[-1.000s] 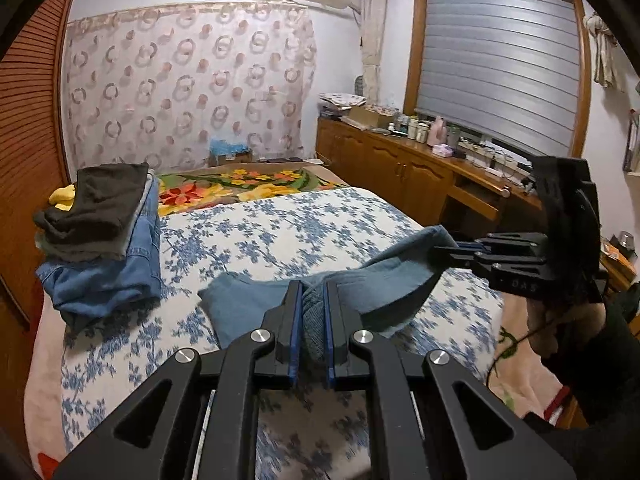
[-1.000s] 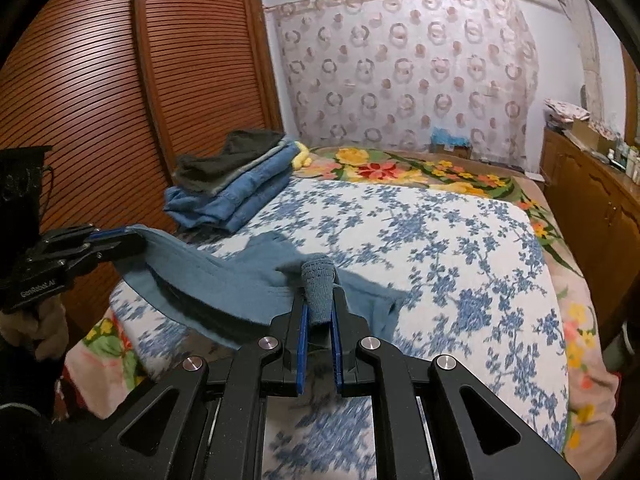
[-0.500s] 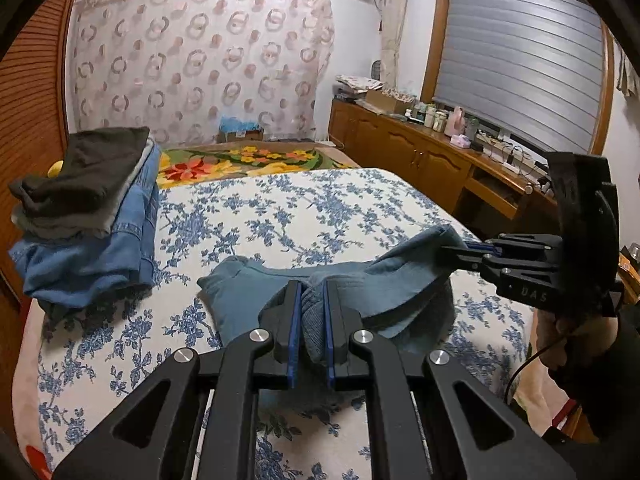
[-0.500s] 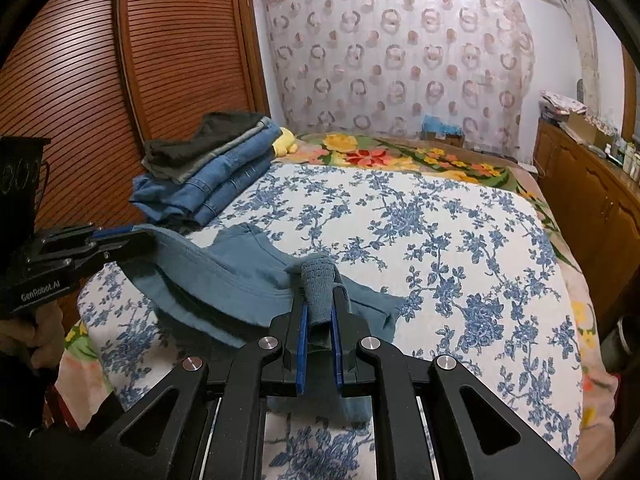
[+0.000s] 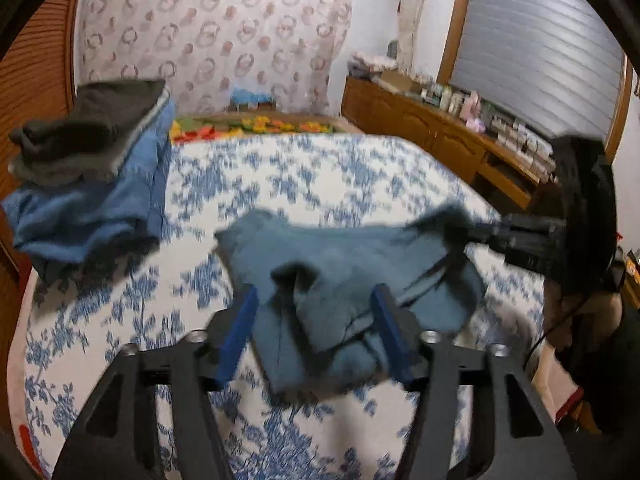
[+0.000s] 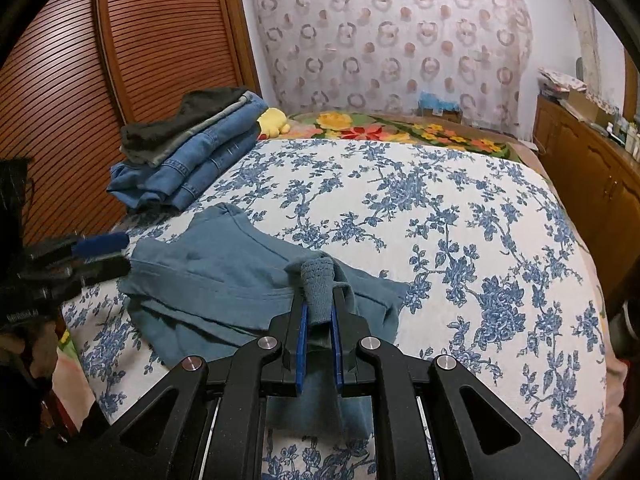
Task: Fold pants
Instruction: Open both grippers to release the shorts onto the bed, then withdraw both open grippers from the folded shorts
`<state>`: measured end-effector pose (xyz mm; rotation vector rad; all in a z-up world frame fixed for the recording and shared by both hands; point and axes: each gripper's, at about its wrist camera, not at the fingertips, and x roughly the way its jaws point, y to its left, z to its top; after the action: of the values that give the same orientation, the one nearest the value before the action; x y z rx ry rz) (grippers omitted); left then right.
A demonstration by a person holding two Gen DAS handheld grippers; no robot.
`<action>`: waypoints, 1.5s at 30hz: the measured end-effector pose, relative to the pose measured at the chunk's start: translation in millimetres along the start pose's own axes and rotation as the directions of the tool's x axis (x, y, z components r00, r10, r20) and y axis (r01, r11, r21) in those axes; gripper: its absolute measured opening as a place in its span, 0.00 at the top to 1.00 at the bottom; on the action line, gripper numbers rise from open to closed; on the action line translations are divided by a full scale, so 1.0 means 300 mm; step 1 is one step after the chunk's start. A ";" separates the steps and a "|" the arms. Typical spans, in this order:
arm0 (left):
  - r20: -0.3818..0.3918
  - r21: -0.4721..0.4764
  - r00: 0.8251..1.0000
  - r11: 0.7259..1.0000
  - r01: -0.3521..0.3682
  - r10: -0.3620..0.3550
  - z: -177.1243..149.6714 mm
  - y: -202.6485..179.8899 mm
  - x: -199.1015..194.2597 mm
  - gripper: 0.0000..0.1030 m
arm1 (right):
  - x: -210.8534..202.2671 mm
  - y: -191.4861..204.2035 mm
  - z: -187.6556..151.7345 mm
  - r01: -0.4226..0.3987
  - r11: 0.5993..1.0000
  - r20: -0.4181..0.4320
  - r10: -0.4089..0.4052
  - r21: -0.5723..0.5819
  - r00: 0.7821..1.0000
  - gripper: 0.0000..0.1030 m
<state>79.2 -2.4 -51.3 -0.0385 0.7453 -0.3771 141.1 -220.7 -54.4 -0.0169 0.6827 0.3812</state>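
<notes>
Blue-grey pants (image 6: 224, 280) lie bunched on floral bed (image 6: 440, 220) | left gripper (image 5: 314, 316) spread wide, cloth loose between fingers | right gripper (image 6: 319, 312) clamped on waistband | step: laying fold down; next: right should release.

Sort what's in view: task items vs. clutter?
In the job:
- teal-blue cotton pants, lying folded on the bed
- left gripper, open
- right gripper, shut on the pants

Just lying about:
- stack of folded denim and dark clothes
- yellow plush toy
- blue floral bedspread
</notes>
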 end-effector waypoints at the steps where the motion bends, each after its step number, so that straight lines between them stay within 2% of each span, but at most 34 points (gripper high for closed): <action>1: -0.010 0.003 1.000 1.000 -0.004 0.004 -0.011 0.003 0.006 0.35 | 0.001 -0.001 -0.002 -0.001 1.000 0.001 0.001 0.005 1.000 0.91; 5: -0.037 0.002 0.999 1.000 -0.010 0.010 -0.040 0.020 0.013 0.34 | 0.003 -0.002 -0.008 -0.001 1.000 0.009 0.001 0.013 1.000 0.90; 10: -0.049 0.020 0.998 0.999 -0.033 0.034 -0.057 0.023 0.008 0.34 | -0.032 -0.010 -0.017 0.029 1.000 0.017 -0.029 0.012 0.999 0.76; 18: -0.090 0.032 0.994 0.997 -0.064 0.066 -0.047 0.028 0.054 0.34 | -0.092 -0.022 -0.070 0.011 1.000 -0.011 -0.011 -0.025 1.000 0.70; 22: -0.086 0.046 0.994 0.997 -0.069 0.073 -0.026 0.021 0.069 0.34 | -0.063 -0.022 -0.090 0.012 0.998 -0.060 -0.015 -0.060 0.998 0.70; 28: -0.072 0.063 0.992 0.993 -0.096 0.100 0.039 0.034 0.113 0.34 | 0.008 -0.020 -0.053 0.014 0.996 -0.108 -0.023 -0.086 0.994 0.70; 32: -0.084 0.028 0.990 0.994 -0.108 0.110 0.072 0.076 0.151 0.34 | 0.050 -0.022 -0.021 0.029 0.993 -0.113 -0.041 -0.110 0.993 0.70; 37: -0.051 -0.003 0.989 0.991 -0.137 0.137 0.107 0.106 0.140 0.34 | 0.088 -0.024 0.020 0.027 0.992 -0.101 -0.039 -0.120 0.994 0.70; 45: 0.012 -0.023 0.994 0.994 -0.110 0.111 0.134 0.105 0.064 0.33 | 0.161 -0.049 0.079 -0.003 0.994 -0.091 -0.008 -0.112 0.996 0.70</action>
<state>129.1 16.3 -39.6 -0.0204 0.7347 -0.2628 194.9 -214.6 -67.4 -0.1422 0.7505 0.4179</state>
